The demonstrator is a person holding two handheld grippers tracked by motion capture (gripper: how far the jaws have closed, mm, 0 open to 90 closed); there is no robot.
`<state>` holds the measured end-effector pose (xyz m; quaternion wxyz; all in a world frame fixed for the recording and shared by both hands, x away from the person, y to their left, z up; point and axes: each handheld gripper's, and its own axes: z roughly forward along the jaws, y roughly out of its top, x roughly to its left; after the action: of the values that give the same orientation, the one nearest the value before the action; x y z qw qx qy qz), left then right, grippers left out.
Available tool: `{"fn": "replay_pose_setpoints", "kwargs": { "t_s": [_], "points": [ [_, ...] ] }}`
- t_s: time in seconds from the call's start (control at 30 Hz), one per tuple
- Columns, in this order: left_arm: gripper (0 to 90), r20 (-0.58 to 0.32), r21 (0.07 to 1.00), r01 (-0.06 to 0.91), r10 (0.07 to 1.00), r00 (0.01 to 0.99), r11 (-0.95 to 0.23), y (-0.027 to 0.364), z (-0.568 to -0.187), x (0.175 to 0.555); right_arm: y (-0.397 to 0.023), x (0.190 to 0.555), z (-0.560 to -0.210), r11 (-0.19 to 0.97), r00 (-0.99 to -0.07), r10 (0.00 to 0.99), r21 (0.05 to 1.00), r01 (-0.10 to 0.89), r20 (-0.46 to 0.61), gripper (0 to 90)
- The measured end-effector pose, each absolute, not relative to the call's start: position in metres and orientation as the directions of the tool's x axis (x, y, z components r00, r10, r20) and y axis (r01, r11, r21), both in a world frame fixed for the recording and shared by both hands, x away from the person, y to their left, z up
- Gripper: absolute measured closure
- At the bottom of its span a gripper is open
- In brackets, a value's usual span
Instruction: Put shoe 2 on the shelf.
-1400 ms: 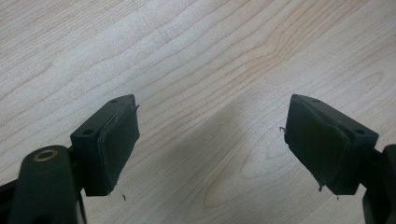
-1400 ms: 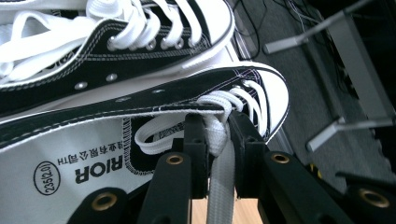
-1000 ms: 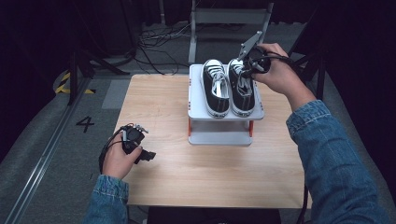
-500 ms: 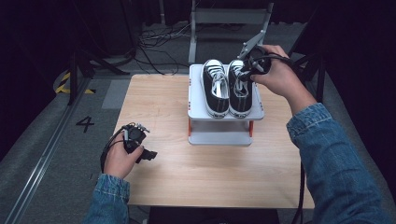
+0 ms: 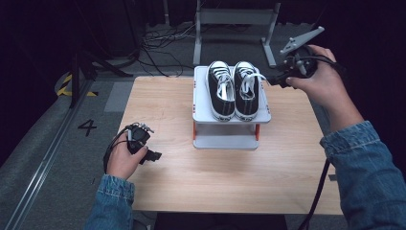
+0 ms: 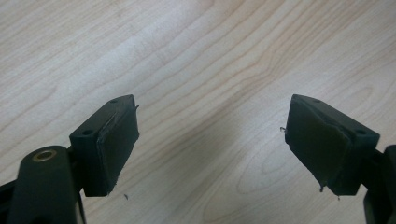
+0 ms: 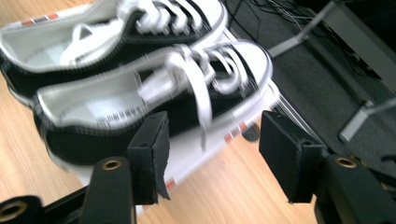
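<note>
- Sneakers (image 5: 234, 91) in the high view: a black canvas pair with white laces and white rubber toe caps, side by side on top of a small white two-level rack (image 5: 231, 125), off to the left of the right gripper (image 5: 280, 79).
- Right gripper in the same view: held above the table's far right edge, apart from the nearer shoe; its jaws have just been opening and nothing sits between them. Grey three-cornered plate on top, black cable trailing down past a denim sleeve (image 5: 368, 177).
- Left gripper (image 5: 152, 155), high view: rests on the light wood table (image 5: 201, 182), well apart from the rack, in a hand with a denim cuff.
- Left gripper view: jaws spread wide, released; flat black rubber-like pads (image 6: 116, 140) with worn edges, pale wood grain below and between them.
- Right gripper view: jaws apart, released, square black pads (image 7: 289, 149). Sneakers (image 7: 140, 107) just beyond the tips, motion-blurred; white lining, thin white stripe along the black sole wall, a loose lace end hanging toward the gap. Rack edge (image 7: 205, 144) white with small orange marks.
</note>
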<state>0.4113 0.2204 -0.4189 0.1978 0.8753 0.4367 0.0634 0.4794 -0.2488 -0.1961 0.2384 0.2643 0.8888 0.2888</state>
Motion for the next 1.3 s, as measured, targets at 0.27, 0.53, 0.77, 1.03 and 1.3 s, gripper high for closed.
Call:
{"fn": "replay_pose_setpoints", "kwargs": {
  "t_s": [0.27,0.53,0.77,1.03,1.3],
  "points": [
    [18.2,-0.034,0.374,0.747,0.797,0.604,-0.55,0.217,-0.423,0.417,-0.306,0.457,-0.22,0.619,-0.705,0.679,0.676,0.4,-0.204,41.3],
    [18.3,-0.005,0.358,0.766,0.819,0.574,-0.534,0.224,-0.428,0.418,-0.359,0.441,-0.276,0.517,-0.637,0.764,0.693,0.503,-0.108,41.3],
    [18.2,-0.006,0.351,0.776,0.828,0.561,-0.524,0.229,-0.432,0.417,-0.386,0.43,-0.339,0.472,-0.58,0.812,0.658,0.586,-0.066,40.0],
    [18.8,0.006,0.366,0.784,0.844,0.536,-0.501,0.225,-0.434,0.414,-0.389,0.402,-0.408,0.385,-0.543,0.839,0.673,0.632,0.029,36.8],
    [18.5,-0.007,0.409,0.781,0.854,0.52,-0.472,0.22,-0.436,0.413,-0.385,0.396,-0.449,0.348,-0.487,0.873,0.676,0.65,0.019,35.4]
  ]
}}
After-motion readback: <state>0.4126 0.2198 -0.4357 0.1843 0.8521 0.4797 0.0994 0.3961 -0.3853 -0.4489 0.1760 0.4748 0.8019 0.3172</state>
